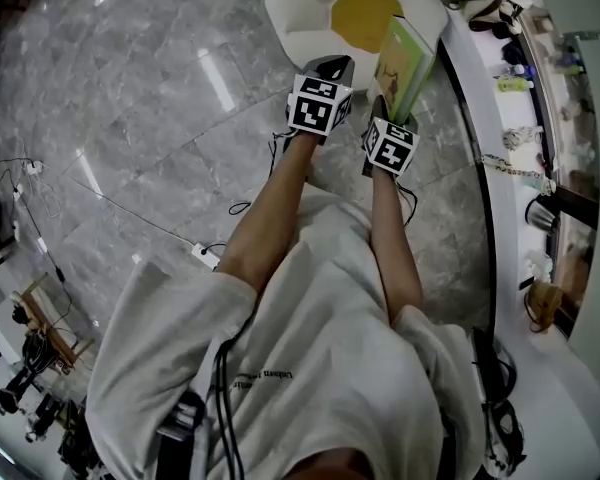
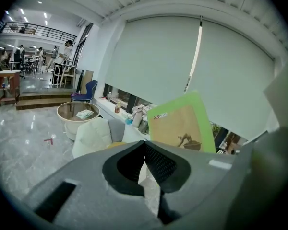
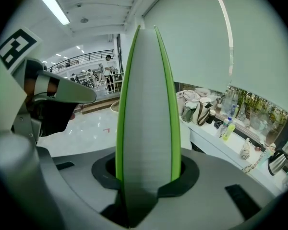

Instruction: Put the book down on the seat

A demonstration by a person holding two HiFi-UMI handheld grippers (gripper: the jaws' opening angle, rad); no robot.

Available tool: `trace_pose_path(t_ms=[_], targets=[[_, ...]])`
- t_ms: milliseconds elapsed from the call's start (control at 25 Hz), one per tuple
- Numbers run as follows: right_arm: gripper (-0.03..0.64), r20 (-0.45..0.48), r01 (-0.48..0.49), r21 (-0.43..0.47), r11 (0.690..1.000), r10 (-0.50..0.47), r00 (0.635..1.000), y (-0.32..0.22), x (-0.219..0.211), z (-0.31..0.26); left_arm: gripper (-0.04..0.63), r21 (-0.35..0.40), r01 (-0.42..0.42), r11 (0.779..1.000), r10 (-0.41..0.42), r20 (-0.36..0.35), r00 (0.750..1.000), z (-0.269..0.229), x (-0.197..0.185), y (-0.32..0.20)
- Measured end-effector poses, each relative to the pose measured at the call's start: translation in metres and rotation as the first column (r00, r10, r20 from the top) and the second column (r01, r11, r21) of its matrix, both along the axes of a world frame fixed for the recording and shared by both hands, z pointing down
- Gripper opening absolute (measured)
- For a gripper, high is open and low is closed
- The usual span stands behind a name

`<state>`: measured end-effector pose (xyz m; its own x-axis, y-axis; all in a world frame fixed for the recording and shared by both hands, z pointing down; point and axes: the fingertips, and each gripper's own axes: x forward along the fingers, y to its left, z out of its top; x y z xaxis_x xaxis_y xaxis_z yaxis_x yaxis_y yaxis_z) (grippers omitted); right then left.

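Observation:
A green-covered book stands upright, gripped at its lower edge by my right gripper. In the right gripper view the book shows edge-on, its pale pages between green covers, with the jaws pressed on both sides. My left gripper hangs just left of the book, shut with nothing in it; its tips meet in the left gripper view, where the book's brown and green cover rises behind. The seat, a white armchair with a yellow cushion, lies just beyond both grippers.
A white counter curves along the right with bottles, bags and a kettle on it. Cables and a power strip lie on the grey marble floor. A round glass table stands behind the armchair.

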<state>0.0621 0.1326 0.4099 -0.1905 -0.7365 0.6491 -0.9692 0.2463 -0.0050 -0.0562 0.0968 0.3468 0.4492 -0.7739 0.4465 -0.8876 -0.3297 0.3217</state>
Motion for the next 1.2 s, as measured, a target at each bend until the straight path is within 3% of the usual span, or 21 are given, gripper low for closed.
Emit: trace_pose_path(t_ms=[520,800,1200], targets=[[0.133,-0.020,-0.012,-0.010,1.000,0.012,1.000,-0.051,-0.041,0.003,0.009,-0.019,-0.004,1.000,0.003,-0.036,0.999,0.009,-0.048,-0.052],[0.133,-0.015,-0.055,-0.018,0.998,0.055,0.998,-0.068,-0.030,0.005,0.009,-0.056,0.024,0.998,-0.026,-0.047,0.999,0.023,-0.061,-0.059],[0.133,0.023,-0.053,-0.063,0.997,0.055,0.998,-0.117,-0.027,0.032,0.009,-0.071,0.046,0.996,-0.046,0.006,0.999,0.035,-0.066,-0.103]])
